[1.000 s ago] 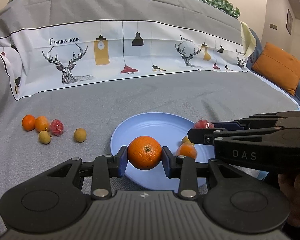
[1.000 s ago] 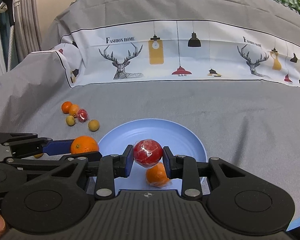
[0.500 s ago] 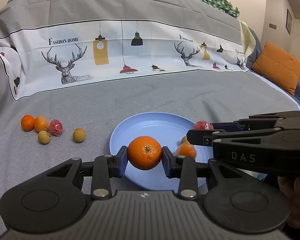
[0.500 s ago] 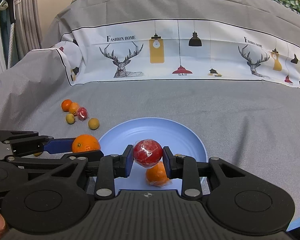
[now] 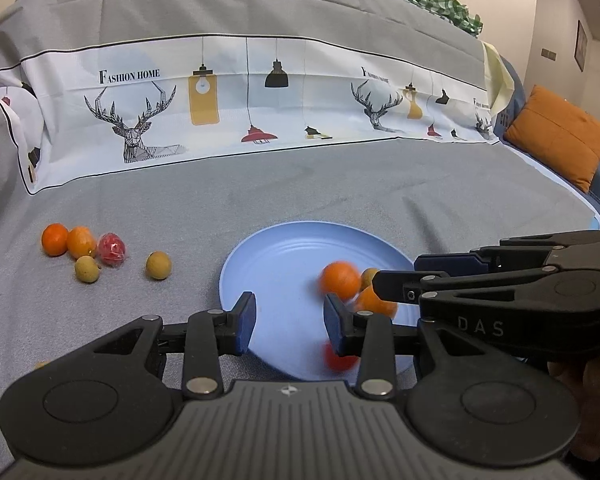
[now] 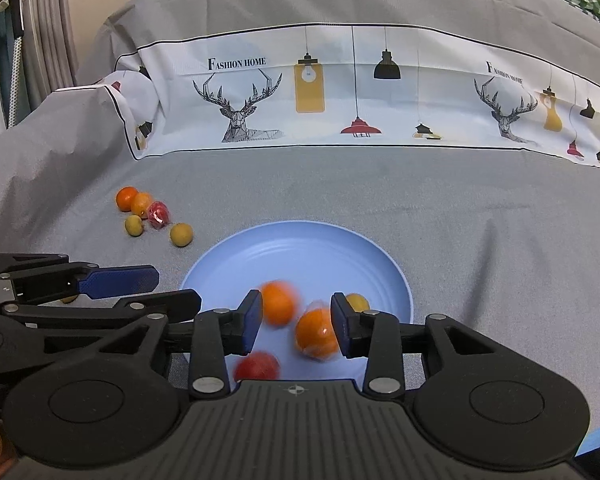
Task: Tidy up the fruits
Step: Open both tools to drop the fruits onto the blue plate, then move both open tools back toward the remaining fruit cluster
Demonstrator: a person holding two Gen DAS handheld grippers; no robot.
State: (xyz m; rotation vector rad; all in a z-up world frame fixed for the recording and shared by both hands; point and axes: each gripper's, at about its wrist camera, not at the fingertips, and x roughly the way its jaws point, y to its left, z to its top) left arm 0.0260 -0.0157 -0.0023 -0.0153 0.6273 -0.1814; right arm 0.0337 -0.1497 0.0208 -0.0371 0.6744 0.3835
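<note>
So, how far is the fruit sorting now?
Done: four fruits lie on the blue plate, an orange and a red one blurred as if rolling. In hand: nothing; left tongs open, right tongs opening, gripping nothing. Left: five fruits on the grey cloth.

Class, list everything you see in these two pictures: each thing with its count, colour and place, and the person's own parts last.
Plate: one, blue, on the grey cover.
Fruits on plate: four; two orange, one red, one yellow; near side, two blurred.
Fruits on cover: five; two orange, one red wrapped, two yellow; left of plate.
Cover: one, grey with white printed band, over sofa.
Cushion: one, orange, far right.
Left hand-held gripper: black, blue pads, open, empty.
Right hand-held gripper: same, opening, gripping nothing.
</note>
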